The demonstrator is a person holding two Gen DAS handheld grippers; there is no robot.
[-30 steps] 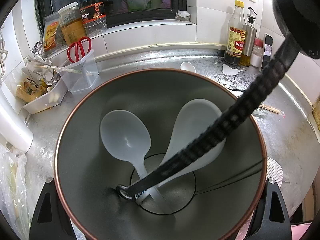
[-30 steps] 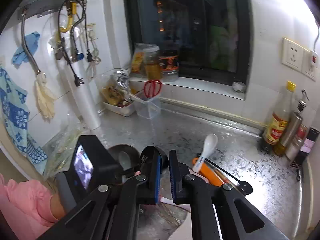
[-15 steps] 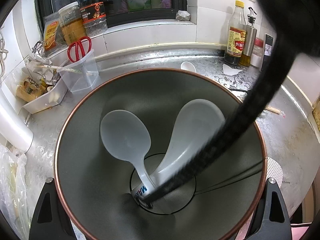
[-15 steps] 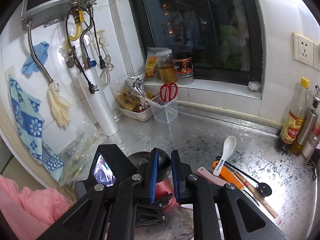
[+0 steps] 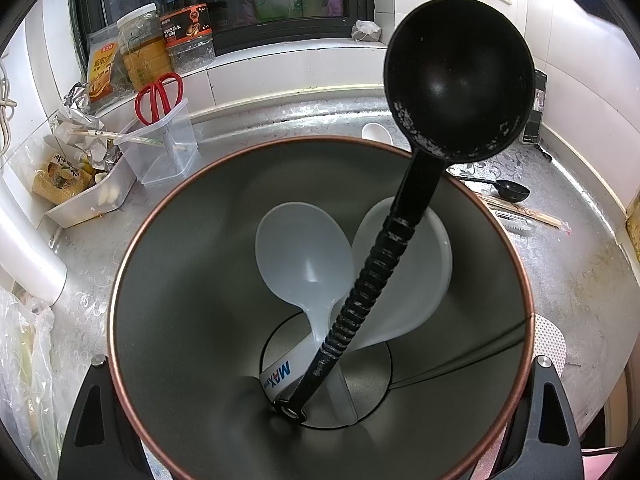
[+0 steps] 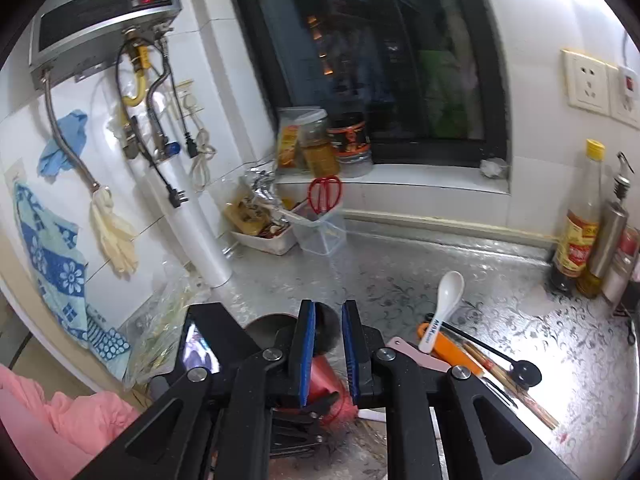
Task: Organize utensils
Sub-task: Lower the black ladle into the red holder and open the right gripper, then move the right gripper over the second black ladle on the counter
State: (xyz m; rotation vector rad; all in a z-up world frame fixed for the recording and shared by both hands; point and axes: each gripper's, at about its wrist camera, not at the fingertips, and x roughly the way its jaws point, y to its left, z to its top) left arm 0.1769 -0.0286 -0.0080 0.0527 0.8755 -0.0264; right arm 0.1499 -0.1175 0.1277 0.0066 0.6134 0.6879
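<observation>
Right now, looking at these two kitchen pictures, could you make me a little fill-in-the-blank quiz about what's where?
1. The black ladle stands handle-down in the ____.
2. Beside it inside are ____ white spoons.
3. The scissors in the clear box have ____ handles.
4. On the counter, a white spoon lies across an ____ tool.

Missing words: pot; two; red; orange

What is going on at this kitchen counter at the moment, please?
A person is sorting utensils into a dark metal copper-rimmed holder, gripped by the left gripper. A black plastic ladle stands in it, handle down, with two white plastic rice paddles. The right gripper is open and empty. A white ceramic spoon lies on the counter.
</observation>
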